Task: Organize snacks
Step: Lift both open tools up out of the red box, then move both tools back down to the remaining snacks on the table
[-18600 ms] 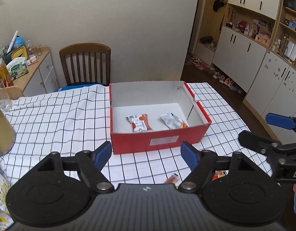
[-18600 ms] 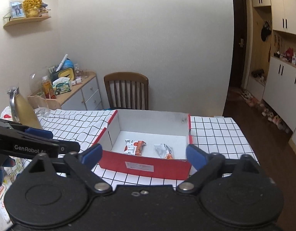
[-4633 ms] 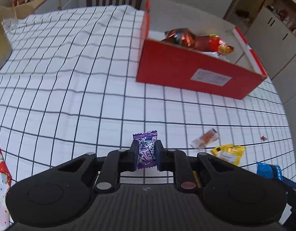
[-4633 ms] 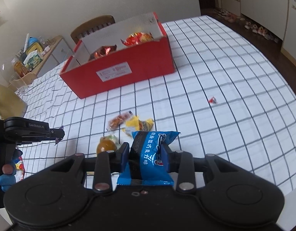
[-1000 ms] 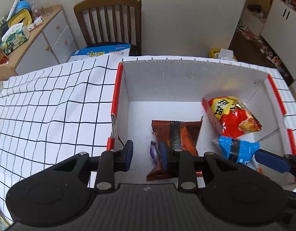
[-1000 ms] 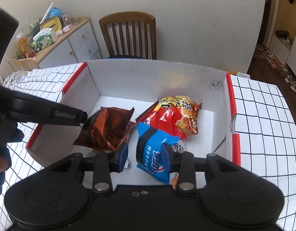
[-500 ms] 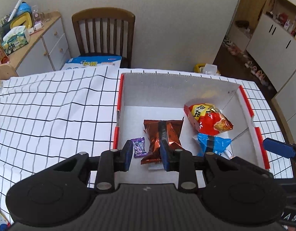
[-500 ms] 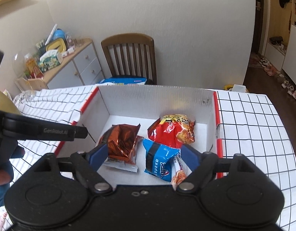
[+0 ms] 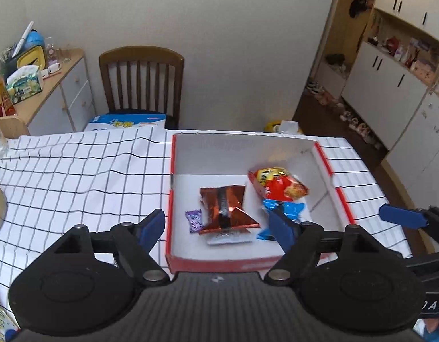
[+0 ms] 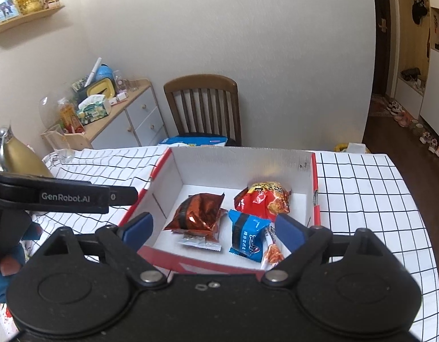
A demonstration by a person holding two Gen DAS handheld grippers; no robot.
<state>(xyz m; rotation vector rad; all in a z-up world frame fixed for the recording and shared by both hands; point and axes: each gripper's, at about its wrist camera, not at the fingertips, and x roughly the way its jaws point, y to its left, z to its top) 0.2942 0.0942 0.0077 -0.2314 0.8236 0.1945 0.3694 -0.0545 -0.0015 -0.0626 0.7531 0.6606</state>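
Both grippers spread wide, nothing pinched: left gripper [image 9: 216, 223] jaws just opened, right gripper [image 10: 212, 229] too. Purple candy [image 9: 193, 220] and blue packet [image 10: 247, 239] lying inside red box [image 9: 219, 263].

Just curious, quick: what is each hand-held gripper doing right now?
Left hand-held gripper: jaws just opened, holding nothing.
Right hand-held gripper: jaws just opened, holding nothing.

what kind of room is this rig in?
Most likely a home dining area. A wooden chair stands at a table with a checked cloth, a cluttered sideboard stands along the wall, and shoes line the floor by white cabinets.
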